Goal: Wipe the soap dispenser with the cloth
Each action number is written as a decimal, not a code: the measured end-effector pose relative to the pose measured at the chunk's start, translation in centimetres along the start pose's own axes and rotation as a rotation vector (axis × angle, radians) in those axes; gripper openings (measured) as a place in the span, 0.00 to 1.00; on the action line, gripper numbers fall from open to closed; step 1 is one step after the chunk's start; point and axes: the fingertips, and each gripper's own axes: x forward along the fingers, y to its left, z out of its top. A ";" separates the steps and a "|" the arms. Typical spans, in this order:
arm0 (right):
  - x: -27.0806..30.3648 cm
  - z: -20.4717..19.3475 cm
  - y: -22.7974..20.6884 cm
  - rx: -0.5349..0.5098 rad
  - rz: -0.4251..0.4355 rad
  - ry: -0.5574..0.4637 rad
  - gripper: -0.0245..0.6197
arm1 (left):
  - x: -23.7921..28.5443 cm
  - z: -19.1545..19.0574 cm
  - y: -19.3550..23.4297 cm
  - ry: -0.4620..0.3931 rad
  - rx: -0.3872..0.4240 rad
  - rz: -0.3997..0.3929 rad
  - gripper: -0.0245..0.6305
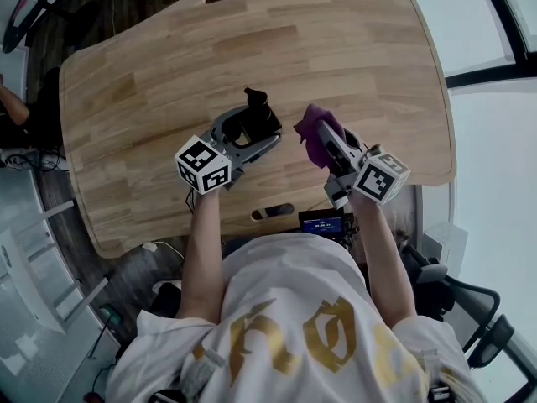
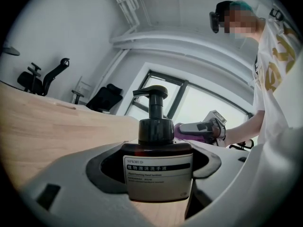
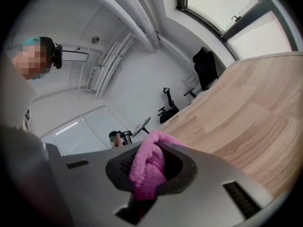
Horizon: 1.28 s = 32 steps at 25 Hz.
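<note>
Two grips are held: left tool clamped on soap dispenser, right tool on cloth beside it; wiping contact is judged needed next.

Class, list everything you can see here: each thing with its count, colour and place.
Table: one, light wood, under everything.
Soap dispenser: one, dark with pale label, over table's middle.
Cloth: one, pink, right of soap dispenser.
Small screen: one, blue-lit, at table's near edge.
Office chairs: two, black, beyond table.
Left tongs: one, grey, shut on soap dispenser.
Right tongs: one, grey, shut on cloth.
</note>
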 end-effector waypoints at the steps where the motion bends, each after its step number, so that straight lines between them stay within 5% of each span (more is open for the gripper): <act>1: 0.2 0.0 0.0 -0.004 0.001 0.005 0.09 | 0.0 -0.3 0.3 0.005 -0.001 0.004 0.58; 18: 1.7 -1.4 -0.9 -0.025 -0.031 0.084 0.09 | 1.1 -5.7 2.9 0.206 0.123 0.029 0.58; 32: 2.2 -1.6 -1.7 -0.016 -0.035 0.093 0.09 | 2.1 -6.1 3.4 0.192 0.168 0.016 0.58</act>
